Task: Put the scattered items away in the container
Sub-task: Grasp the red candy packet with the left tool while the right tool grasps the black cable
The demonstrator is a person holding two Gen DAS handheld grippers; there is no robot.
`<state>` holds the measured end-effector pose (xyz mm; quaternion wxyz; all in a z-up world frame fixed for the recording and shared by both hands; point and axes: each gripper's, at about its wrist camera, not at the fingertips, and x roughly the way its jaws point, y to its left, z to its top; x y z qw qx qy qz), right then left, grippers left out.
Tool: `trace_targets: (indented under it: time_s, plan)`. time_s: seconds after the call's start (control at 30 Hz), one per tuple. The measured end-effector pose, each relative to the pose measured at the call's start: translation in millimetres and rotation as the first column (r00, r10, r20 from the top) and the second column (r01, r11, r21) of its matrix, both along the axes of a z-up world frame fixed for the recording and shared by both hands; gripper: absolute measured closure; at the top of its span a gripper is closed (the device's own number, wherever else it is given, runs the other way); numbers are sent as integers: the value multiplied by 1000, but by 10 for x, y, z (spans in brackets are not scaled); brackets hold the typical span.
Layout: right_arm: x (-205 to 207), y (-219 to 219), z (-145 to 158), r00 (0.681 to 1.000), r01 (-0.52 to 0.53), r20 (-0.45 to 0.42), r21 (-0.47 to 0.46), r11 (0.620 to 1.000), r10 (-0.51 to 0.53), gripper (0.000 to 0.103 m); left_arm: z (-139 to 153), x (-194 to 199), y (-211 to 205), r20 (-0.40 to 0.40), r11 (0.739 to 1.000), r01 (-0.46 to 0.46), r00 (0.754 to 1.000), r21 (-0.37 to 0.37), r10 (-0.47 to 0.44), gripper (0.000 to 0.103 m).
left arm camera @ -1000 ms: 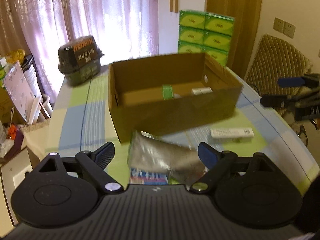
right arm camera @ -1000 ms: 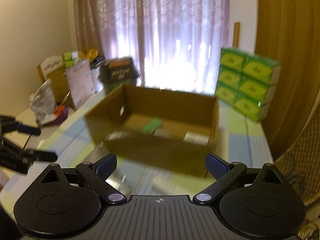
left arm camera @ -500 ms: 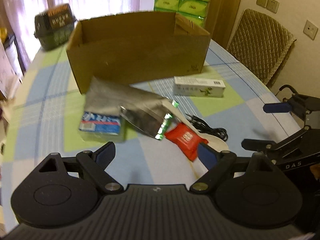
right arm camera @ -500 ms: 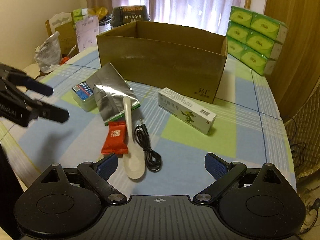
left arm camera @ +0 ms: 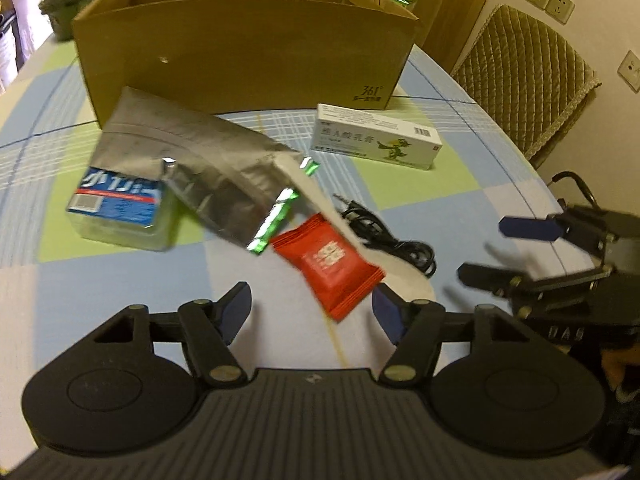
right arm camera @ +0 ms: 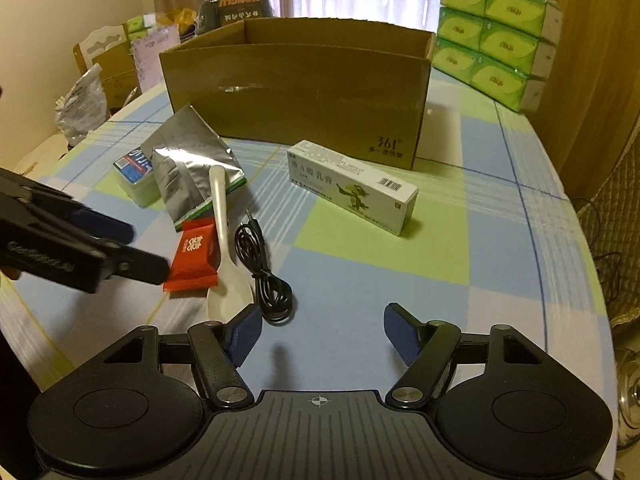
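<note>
Checked tablecloth (right arm camera: 400,292) beneath 2 empty, spread grippers.

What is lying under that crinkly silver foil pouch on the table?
The silver foil pouch partly covers a blue-labelled clear plastic box. The white plastic spoon lies on the pouch's corner. Anything else beneath is hidden.

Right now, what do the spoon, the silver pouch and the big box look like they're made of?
Spoon: glossy off-white, smooth and rigid; ceramic or hard plastic, can't tell which.
Silver pouch: thin metallised foil film, going by its creases and dull sheen.
Big box: matte brown cardboard, with raw cut edges and folded flaps.
</note>
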<state>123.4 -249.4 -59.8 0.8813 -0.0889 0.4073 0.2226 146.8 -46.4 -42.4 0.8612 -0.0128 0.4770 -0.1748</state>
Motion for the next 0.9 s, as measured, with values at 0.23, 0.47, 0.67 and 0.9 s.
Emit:
trace_targets:
  time_s: [0.23, 0.47, 0.67, 0.9]
  plan:
    - [126, -41, -83, 1000, 6, -15, 24, 1000, -6, 29, -144, 225, -112, -35, 998, -52, 998, -42, 50, 47]
    - [206, -35, -135, 1000, -9, -26, 41, 999, 10, 29, -203, 252, -135, -37, 999, -38, 999, -9, 37, 53]
    - [266, 20, -148, 999, -44, -25, 45, 998, 45, 29, -173, 168, -50, -22, 997, 6, 1000, 72, -4, 56]
    - [391, 156, -182, 995, -89, -29, 40, 995, 91, 45, -134, 217, -40, -2, 999, 7, 1000, 46, -7, 58]
